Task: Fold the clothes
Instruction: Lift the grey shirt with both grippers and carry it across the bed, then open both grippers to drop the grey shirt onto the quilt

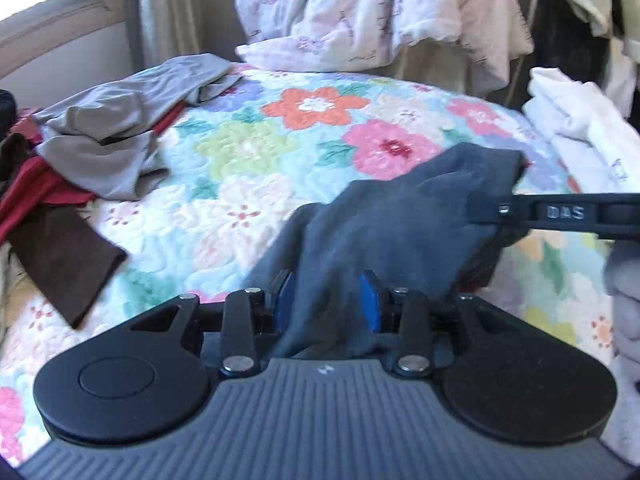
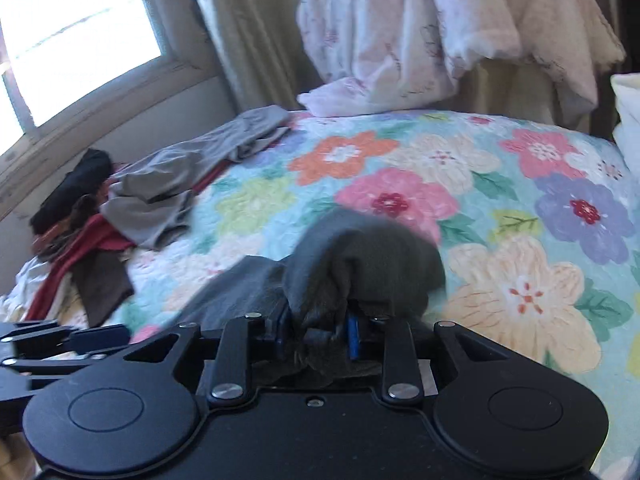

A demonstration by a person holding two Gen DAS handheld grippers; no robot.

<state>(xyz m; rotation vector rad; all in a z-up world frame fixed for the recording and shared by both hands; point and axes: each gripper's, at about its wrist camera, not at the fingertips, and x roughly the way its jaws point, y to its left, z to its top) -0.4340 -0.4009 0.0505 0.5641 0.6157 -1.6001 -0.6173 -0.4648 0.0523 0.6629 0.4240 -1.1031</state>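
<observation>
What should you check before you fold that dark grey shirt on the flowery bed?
1. Left hand-held gripper has the dark grey garment between its pads: ok; firmness of grip: cannot tell.
2. Right hand-held gripper bunches the cloth between its pads: ok.
3. Garment spread flat: not ok, it is crumpled.
4. Bare patch of floral quilt ahead for laying it down: ok.
5. Unfolded pile on the left lies apart from the garment: ok.

Dark grey garment (image 1: 400, 220): soft matt cloth. Bedspread (image 1: 248, 184): quilted, stitched floral cotton. Left claw (image 1: 326, 300): matt black plastic, shiny metal rivets.
</observation>
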